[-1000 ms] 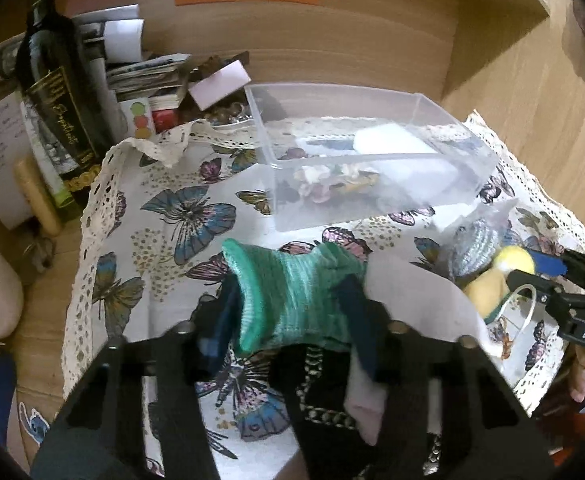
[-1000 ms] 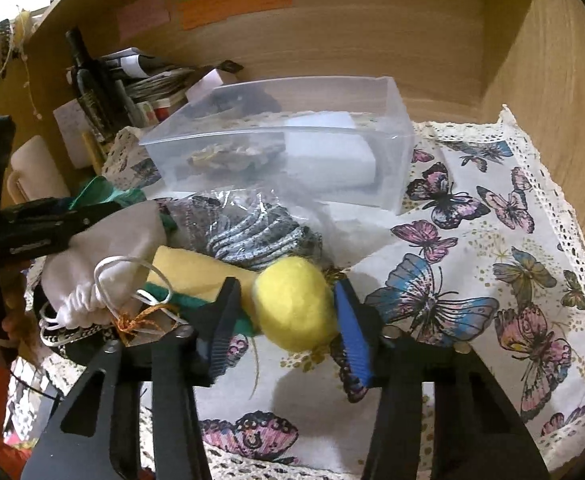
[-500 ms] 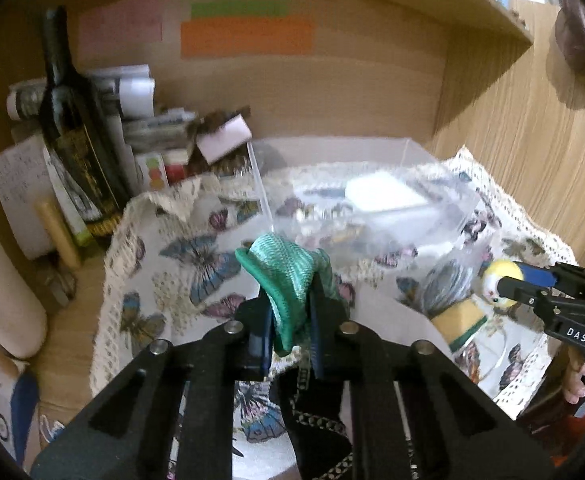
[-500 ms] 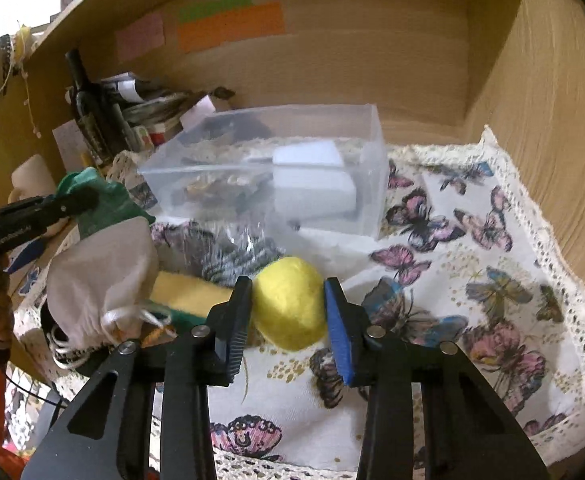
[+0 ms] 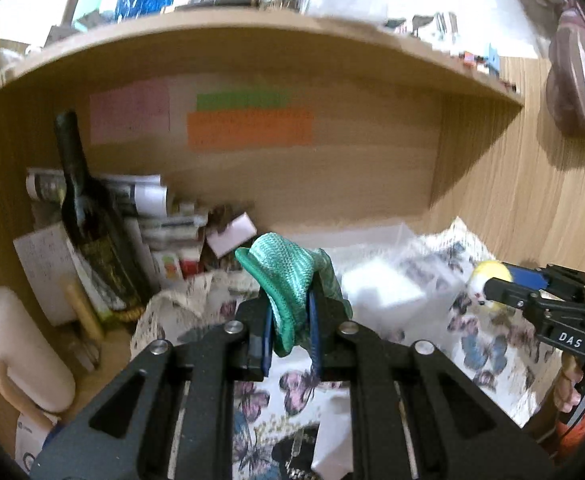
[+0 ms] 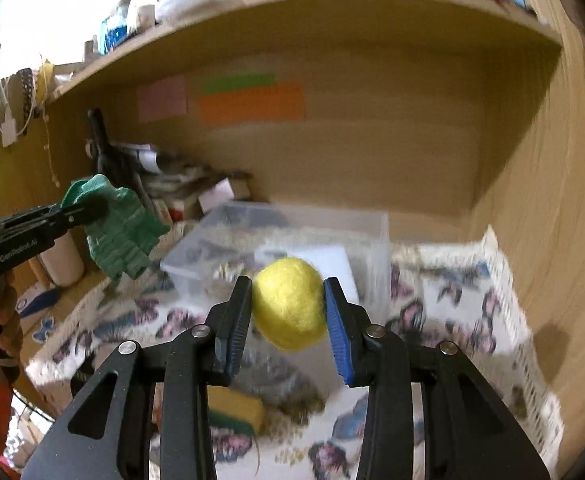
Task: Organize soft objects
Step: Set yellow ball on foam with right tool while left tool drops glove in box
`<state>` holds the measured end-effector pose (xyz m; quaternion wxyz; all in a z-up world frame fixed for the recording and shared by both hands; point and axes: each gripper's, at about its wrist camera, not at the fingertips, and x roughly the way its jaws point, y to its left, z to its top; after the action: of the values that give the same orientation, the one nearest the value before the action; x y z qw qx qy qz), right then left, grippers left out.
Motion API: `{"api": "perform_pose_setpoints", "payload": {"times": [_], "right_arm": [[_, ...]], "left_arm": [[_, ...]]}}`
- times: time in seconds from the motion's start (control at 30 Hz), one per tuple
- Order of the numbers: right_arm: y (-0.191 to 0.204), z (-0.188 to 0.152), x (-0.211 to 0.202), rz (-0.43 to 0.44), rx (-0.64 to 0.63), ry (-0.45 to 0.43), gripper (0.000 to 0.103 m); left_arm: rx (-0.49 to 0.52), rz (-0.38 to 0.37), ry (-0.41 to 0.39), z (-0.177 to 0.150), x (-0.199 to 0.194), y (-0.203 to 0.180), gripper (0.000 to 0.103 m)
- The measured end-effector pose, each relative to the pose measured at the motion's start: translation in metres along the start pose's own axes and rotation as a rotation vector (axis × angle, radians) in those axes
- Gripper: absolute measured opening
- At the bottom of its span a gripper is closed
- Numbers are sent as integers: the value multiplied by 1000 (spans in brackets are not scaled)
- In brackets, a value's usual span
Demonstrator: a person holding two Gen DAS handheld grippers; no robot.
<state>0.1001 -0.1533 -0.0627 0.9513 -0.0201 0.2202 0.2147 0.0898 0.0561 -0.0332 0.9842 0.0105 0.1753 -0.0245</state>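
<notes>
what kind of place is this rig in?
Likely a home desk nook under a wooden shelf: butterfly-print tablecloth, sticky notes on the back panel, dark bottle beside stacked papers.

We see a green knitted sock (image 5: 288, 280) bunched and draped, raised off the butterfly cloth (image 6: 460, 304). A yellow felt ball (image 6: 288, 304), round and fuzzy, is likewise raised, in front of the clear plastic bin (image 6: 376, 236). A yellow-and-green sponge (image 6: 232, 408) lies flat on the cloth below
</notes>
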Motion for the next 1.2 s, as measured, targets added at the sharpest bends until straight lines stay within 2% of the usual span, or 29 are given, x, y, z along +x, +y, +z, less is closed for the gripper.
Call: {"api": "perform_pose_setpoints", "payload": {"times": [0.2, 0.4, 0.67, 0.83, 1.2], "right_arm": [[-2, 28, 9, -15, -26, -49, 33], [-6, 45, 26, -41, -51, -54, 33], [-16, 42, 71, -53, -47, 32, 33], [-21, 35, 100, -58, -28, 101, 33], [-22, 22, 140, -72, -23, 228, 34]], "left_arm": [[6, 0, -28, 16, 12, -10, 14], [2, -20, 15, 21, 39, -15, 14], [8, -18, 120, 15, 90, -17, 14], [5, -48, 196, 9, 121, -17, 14], [28, -74, 319, -4, 159, -21, 14]]}}
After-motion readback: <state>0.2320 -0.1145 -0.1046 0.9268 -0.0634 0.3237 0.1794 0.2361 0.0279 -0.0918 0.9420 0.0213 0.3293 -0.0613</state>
